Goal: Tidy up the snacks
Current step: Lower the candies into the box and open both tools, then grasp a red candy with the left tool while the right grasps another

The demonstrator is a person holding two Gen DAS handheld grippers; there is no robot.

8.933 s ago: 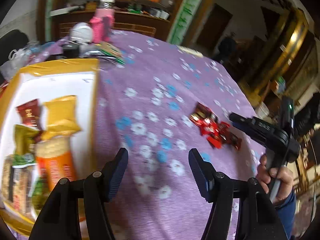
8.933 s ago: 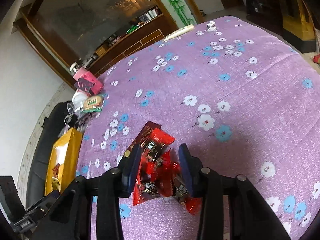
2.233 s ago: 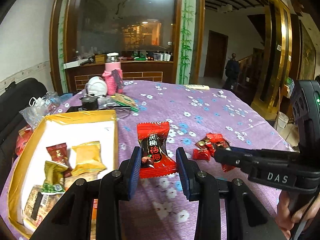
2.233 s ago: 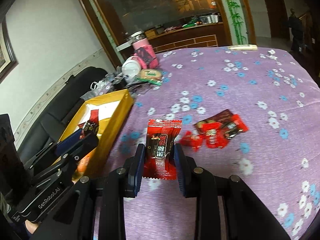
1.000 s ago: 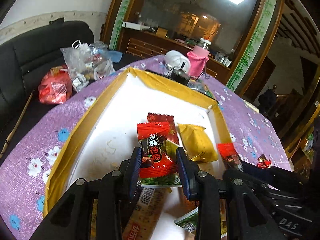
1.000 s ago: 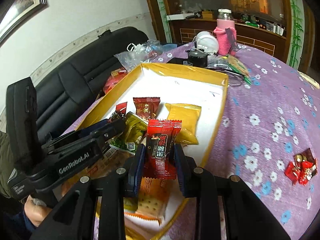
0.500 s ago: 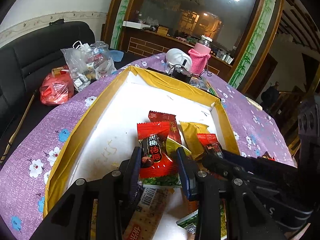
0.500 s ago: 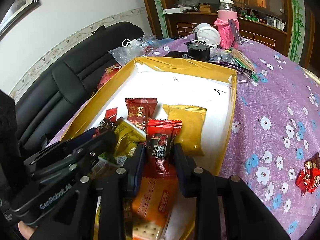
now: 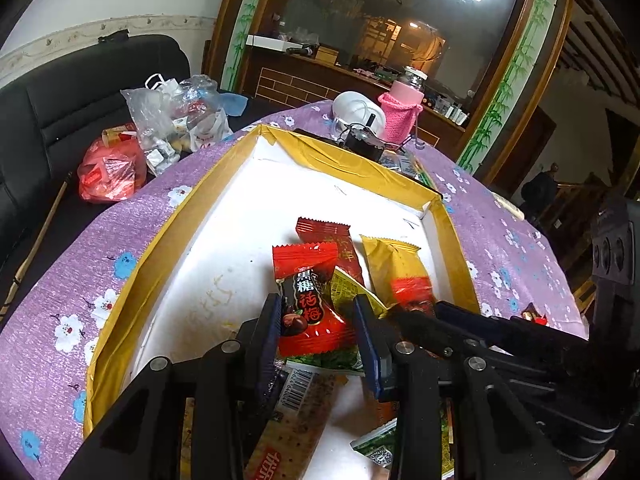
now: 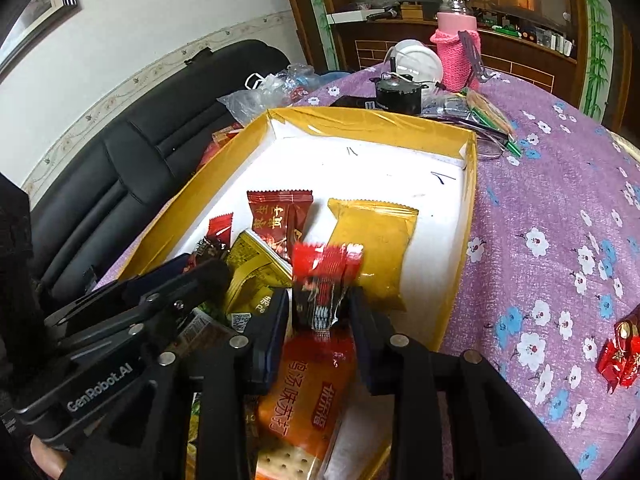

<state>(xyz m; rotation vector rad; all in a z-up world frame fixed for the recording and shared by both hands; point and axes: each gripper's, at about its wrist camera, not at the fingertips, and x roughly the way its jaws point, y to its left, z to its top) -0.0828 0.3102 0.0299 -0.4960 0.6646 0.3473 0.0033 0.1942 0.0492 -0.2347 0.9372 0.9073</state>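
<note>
My left gripper is shut on a red plum candy packet and holds it over the yellow-rimmed white tray. My right gripper holds a red-and-black snack packet, blurred, between slightly spread fingers above an orange cracker pack in the tray. The right gripper also shows in the left wrist view, and the left gripper in the right wrist view. A yellow packet, a dark red packet and several other snacks lie in the tray.
Loose red candies lie on the purple flowered tablecloth right of the tray. Behind the tray stand a pink bottle, a white bowl and a black device. Plastic bags sit on a black sofa at left.
Both grippers have come down closer over the snacks in the tray. The right packet is now motion-blurred and sits lower between fingers that have spread a little.
</note>
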